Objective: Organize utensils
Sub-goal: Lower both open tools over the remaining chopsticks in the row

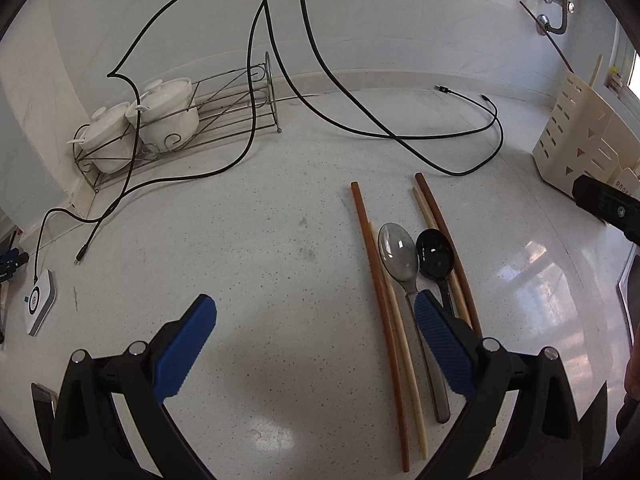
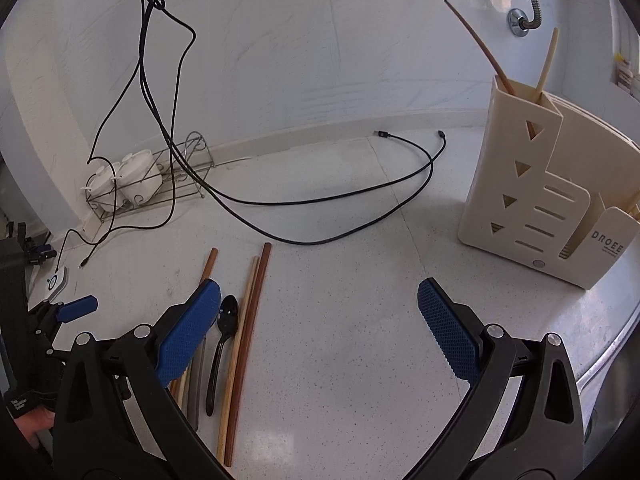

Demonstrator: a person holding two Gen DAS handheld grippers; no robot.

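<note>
Both grippers hang over the speckled white table (image 1: 260, 248), fingers apart and empty: left gripper (image 1: 316, 344), right gripper (image 2: 320, 332). Brown and pale chopsticks (image 1: 380, 300), a steel spoon (image 1: 398, 254) and a glossy black spoon (image 1: 435, 254) lie side by side ahead. Only the right view shows two chopsticks standing in the cream plastic utensil holder (image 2: 520, 184).

My view is bright and sharp, daylight entering from the right. Window glare glints on the table (image 1: 548, 276), a soft shadow pools beneath my left hand-held gripper (image 1: 316, 312), and edges bend, darkening at the corners.
</note>
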